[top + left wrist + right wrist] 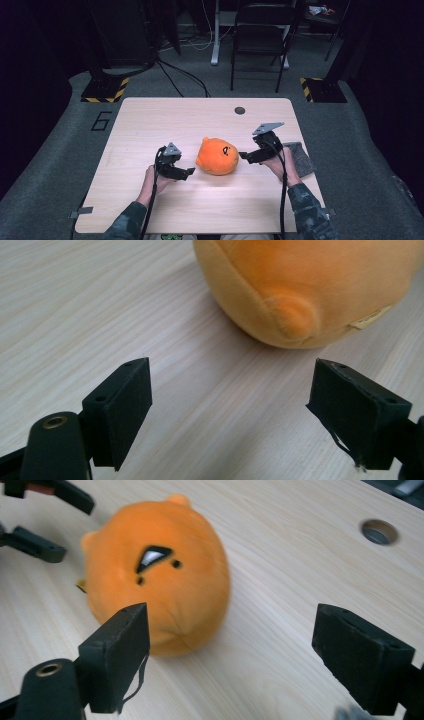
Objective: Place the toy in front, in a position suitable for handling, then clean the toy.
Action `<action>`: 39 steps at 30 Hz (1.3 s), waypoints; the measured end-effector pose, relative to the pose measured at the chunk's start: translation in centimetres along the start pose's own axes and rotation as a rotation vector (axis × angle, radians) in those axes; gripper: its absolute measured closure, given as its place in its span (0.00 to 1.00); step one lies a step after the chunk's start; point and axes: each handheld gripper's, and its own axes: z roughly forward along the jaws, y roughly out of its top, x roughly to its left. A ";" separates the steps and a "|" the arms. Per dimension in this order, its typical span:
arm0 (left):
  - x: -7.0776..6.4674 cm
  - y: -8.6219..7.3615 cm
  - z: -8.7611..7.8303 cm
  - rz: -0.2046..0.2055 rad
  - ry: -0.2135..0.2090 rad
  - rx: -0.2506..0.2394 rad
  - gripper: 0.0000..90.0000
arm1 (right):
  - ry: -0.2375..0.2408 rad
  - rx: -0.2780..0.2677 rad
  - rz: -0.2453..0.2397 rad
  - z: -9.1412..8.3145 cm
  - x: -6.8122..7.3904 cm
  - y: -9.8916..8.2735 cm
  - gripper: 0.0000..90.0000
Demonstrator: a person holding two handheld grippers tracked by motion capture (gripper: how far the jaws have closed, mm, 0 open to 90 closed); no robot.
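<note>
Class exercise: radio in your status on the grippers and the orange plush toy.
Left gripper open, empty, beside orange plush toy. Right gripper open, empty, on its other side. Toy resting on table. Grey cloth near right hand, not in the way.

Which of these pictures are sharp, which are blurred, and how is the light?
High view: the table is evenly lit, the room behind is dark. Left gripper view: wood grain is sharp, the plush is soft and casts a faint shadow. Right gripper view: the plush looks slightly smeared, and the left claw behind it is blurred.
</note>
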 end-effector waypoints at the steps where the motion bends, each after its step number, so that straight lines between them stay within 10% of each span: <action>1: -0.2 0.2 0.1 0.005 -0.009 -0.006 0.19 | -0.053 0.013 0.028 -0.6 -0.7 -0.7 0.17; 10: -1.1 1.0 0.3 0.013 -0.021 -0.049 0.27 | -0.256 0.030 0.198 -3.3 -3.8 -5.1 0.18; 39: -2.6 1.5 1.0 0.065 -0.003 -0.042 0.76 | -0.374 0.187 0.370 -1.3 -8.0 -10.2 0.17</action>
